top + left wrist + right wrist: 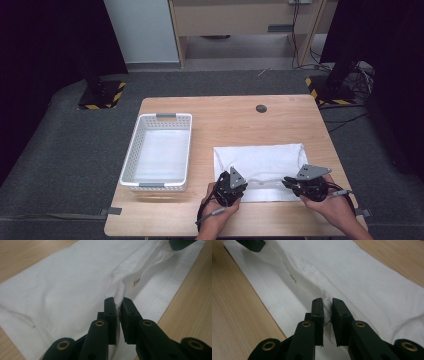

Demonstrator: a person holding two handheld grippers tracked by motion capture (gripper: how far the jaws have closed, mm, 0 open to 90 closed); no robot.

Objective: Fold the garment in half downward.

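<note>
Here the left gripper (119, 305) has its 2 black jaws pinched tight on a ribbed edge of the white garment (75, 282), the cloth bunched up between the pads. The right gripper (327, 306) does the same further along that edge, its jaws clamped on a fold of ribbed fabric. No earlier look is to hand, so only the grip itself can be told. A small tag (136, 282) sits on the raised seam between the 2 grips; its print is too small to read.

In the high view the left gripper (231, 184) and the right gripper (299, 182) sit at the near edge of the white garment (260, 160), both angled inward toward each other, each topped by a grey plate. The left hand (220, 202) and the right hand (330, 197) come in from the bottom, forearms rising toward the table's near side, with a cable trailing from each tool.

The garment lies flat and folded on the right half of the wooden table (225, 120), its far part smooth. A white slotted basket (135, 150) stands on the left half, well apart from the cloth. A small dark round fitting (261, 108) is set near the table's far edge. The floor around is grey carpet, with hazard-striped stand bases (102, 95) at both far corners and, it seems, pale furniture beyond.
</note>
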